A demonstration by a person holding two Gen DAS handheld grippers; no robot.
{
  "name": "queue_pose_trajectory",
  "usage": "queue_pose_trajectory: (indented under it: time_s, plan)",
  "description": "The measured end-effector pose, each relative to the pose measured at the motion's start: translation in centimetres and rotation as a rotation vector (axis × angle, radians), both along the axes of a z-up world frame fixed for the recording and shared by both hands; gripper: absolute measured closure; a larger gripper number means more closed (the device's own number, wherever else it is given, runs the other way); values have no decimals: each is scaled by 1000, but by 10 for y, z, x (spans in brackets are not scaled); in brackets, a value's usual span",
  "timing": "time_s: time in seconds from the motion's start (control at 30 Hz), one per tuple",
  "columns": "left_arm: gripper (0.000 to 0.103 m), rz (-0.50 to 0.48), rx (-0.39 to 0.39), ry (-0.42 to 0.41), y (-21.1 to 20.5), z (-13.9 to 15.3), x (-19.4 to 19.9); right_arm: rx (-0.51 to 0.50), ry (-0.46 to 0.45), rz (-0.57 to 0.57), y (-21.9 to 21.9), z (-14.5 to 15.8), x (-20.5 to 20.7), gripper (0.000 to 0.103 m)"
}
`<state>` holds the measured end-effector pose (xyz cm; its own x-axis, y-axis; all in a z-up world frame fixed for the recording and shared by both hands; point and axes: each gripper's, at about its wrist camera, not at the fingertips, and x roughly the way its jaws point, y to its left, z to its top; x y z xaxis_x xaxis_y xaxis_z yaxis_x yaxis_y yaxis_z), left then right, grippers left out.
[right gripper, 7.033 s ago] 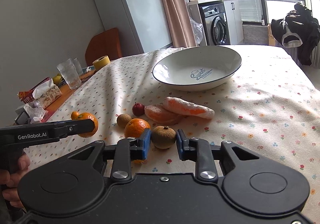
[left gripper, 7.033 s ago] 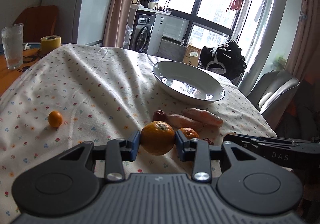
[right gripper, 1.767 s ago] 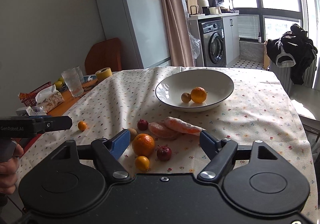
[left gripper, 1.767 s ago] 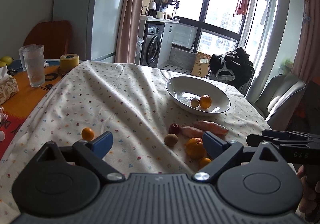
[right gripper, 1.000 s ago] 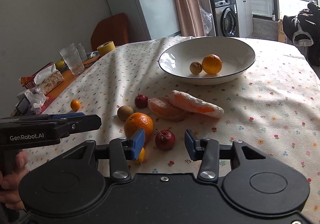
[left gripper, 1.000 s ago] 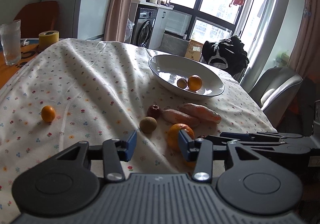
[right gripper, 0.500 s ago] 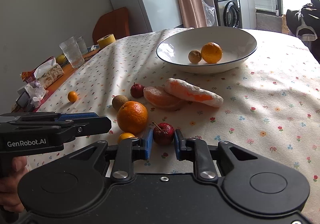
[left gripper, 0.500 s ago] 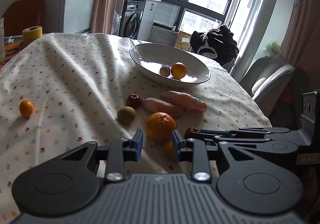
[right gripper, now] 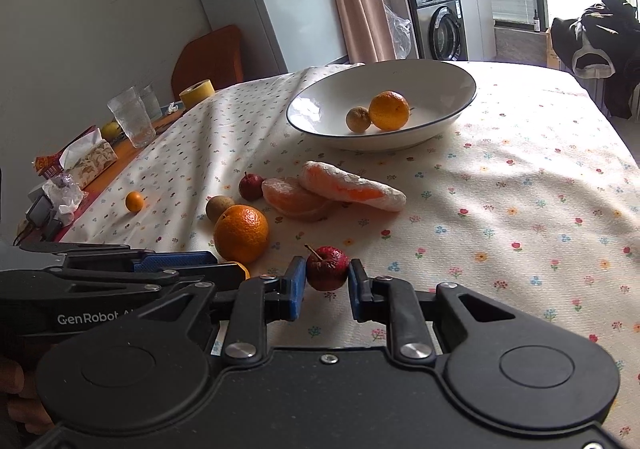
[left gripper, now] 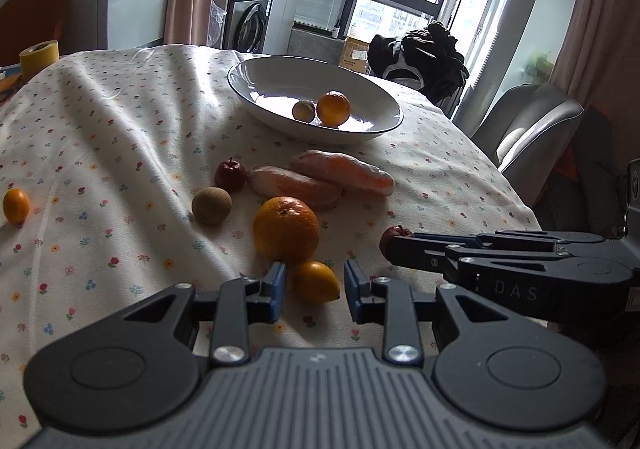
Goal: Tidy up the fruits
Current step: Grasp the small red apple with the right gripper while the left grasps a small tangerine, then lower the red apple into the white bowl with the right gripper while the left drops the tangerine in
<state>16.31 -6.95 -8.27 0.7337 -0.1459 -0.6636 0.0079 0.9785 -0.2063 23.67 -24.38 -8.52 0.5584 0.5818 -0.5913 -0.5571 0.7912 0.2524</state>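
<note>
On the table (right gripper: pixel 520 177), the bowl (right gripper: pixel 452 105) sits toward the far edge with an orange (right gripper: pixel 389 110) and a smaller fruit (right gripper: pixel 358 119) touching inside it. Nearer, two peeled segments (right gripper: pixel 348 187) overlap at mid-table, a small apple (right gripper: pixel 251 187) and a kiwi (right gripper: pixel 219 207) to their left, a kumquat (right gripper: pixel 134 201) well apart toward the left edge. By the near edge a large orange (left gripper: pixel 286 229) lies just behind a small citrus (left gripper: pixel 316 281) between the left gripper's (left gripper: pixel 313 285) fingers, and to their right a small red fruit (right gripper: pixel 327 268) sits between the right gripper's (right gripper: pixel 328 283) fingers.

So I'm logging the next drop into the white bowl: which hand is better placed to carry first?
Probably right: the right tool already pinches the small red fruit, while the left tool only brackets the small yellow-orange fruit, with gaps showing. The white bowl lies ahead.
</note>
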Motion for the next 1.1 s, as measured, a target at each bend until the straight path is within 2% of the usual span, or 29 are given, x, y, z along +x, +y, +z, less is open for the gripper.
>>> queue_pose_trajectory:
  time_s: [0.1,0.2,0.43,0.57,1.1]
  plan:
    - [73,17,5,7,-1,-7,1,9,2,-4,-1,-1,1,82]
    - [78,27,-3,11,0,-4,0,15,-1,-2,-2,0,1,82]
    - [78,43,4,-36,2,15,-8,42,-31,8,-3,11,-4,82]
    - [78,52,4,-67,3,26,-11,97,-23,26,-5,16,-2,82]
    - [78,82,-15,-143,14,50,13,85,-104,-30,-3,39,15,82]
